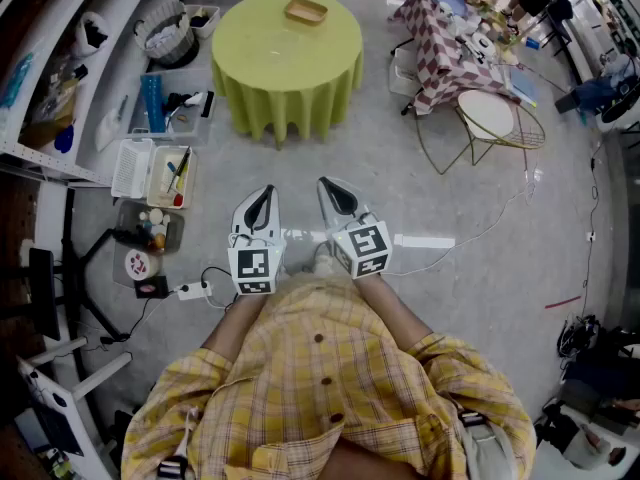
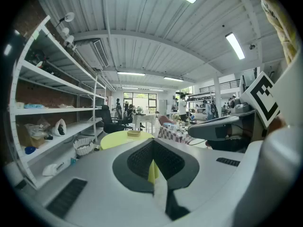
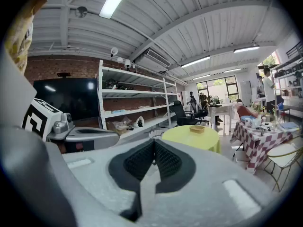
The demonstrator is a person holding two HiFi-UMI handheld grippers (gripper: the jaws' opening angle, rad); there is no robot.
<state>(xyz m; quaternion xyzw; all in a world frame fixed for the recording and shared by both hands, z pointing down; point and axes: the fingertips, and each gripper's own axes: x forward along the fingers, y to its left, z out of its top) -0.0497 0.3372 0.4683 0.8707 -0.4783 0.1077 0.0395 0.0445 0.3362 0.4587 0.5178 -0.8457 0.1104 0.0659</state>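
I hold both grippers close to my body, side by side over the grey floor, pointing at a round table draped in yellow-green cloth. A shallow wooden tray lies on that table. My left gripper is shut with nothing in it; in the left gripper view its dark pads meet at the left gripper, and the table shows far beyond. The right gripper is likewise shut and holds nothing; the right gripper view shows the right gripper with pads pressed together, the table and tray well ahead.
A checkered-cloth table with clutter stands at the back right, with a wire chair beside it. Shelving runs along the left, with bins, a basket and a power strip with cables on the floor.
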